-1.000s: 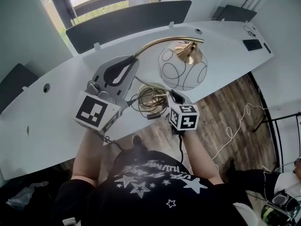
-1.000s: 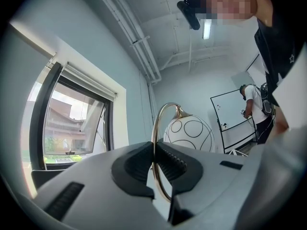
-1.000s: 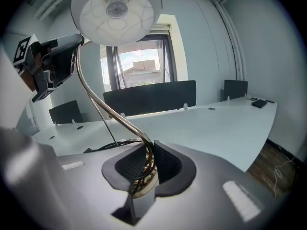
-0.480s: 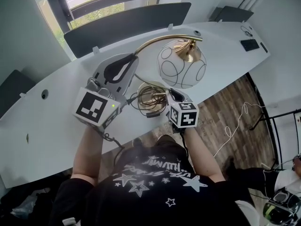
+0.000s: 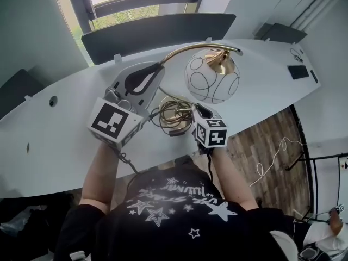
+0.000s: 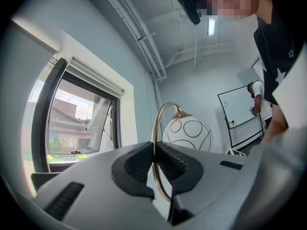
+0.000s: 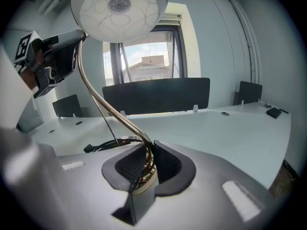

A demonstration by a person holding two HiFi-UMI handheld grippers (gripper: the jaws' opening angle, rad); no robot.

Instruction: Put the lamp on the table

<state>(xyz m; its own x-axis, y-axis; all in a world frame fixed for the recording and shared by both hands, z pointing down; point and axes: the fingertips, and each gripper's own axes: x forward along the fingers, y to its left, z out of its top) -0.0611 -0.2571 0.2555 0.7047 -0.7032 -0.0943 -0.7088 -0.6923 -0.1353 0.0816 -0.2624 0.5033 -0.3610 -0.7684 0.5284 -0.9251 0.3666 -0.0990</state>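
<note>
Left gripper (image 6: 154,160) on the lamp (image 5: 212,80) neck, right gripper (image 7: 146,164) at its base.

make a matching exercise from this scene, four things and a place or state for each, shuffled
1 left gripper
2 right gripper
3 lamp shade
4 cord

a coiled at the lamp base
b shut on the brass arm near the shade
c white globe with black rings
d shut on the brass arm low by the base

Pairs: 1-b, 2-d, 3-c, 4-a
</note>
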